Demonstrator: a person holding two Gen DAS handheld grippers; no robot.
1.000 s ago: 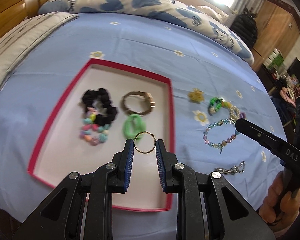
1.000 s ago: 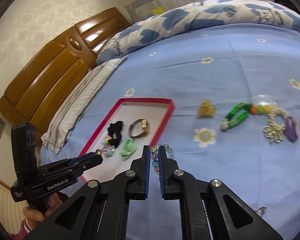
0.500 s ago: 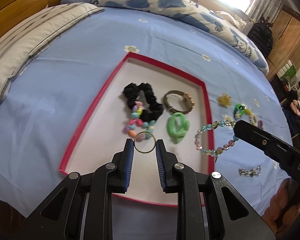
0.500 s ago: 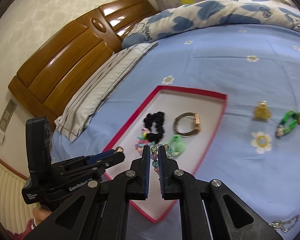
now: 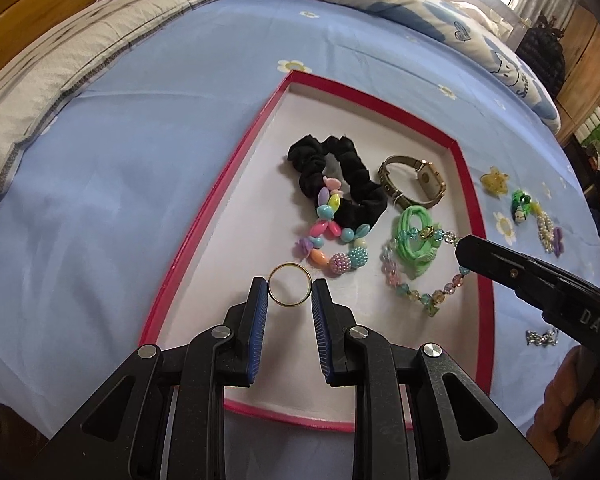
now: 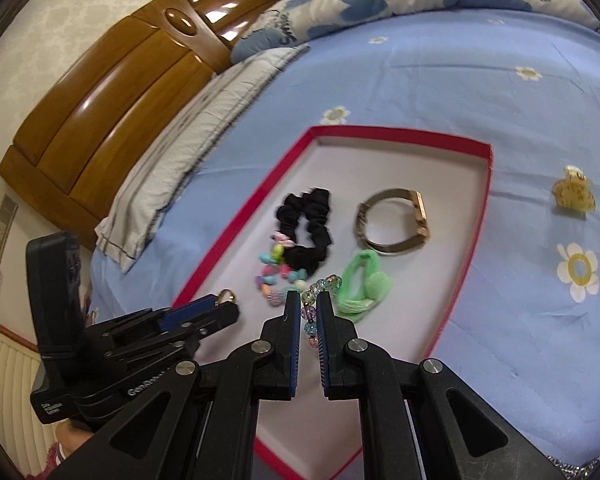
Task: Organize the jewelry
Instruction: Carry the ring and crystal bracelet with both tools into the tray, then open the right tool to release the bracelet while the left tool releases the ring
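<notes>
Left gripper (image 5: pixel 290 289) clamped on thin gold ring (image 5: pixel 290 284), pads pressing its two sides, ring facing the lens. Held above the white floor of red-rimmed tray (image 5: pixel 216 204), toward the tray's 7 o'clock corner. Bare floor below and at 9 o'clock of the ring; red rim close on that side.

Right gripper (image 6: pixel 309 303) closed on clear bead bracelet (image 5: pixel 424 268), beads pinched between the blue pads, loop hanging over the tray's 4 o'clock area, overlapping green hair tie (image 5: pixel 414 236). Right rim just past the loop at 3 o'clock.

At 12 o'clock of the ring: pastel bead bracelet (image 5: pixel 328 240), close by, overlapping black scrunchie (image 5: pixel 336 184). Gold watch (image 5: pixel 414 180) at 1 o'clock, near the right rim. Far third of the tray bare.

Outside the tray on blue sheet (image 5: pixel 140 140), past the right rim: yellow clip (image 5: pixel 494 180), green charm (image 5: pixel 520 204), pearl piece (image 5: pixel 546 228), silver chain (image 5: pixel 542 338). Sheet at 9 o'clock of the tray bare up to striped pillow (image 5: pixel 60 64).
</notes>
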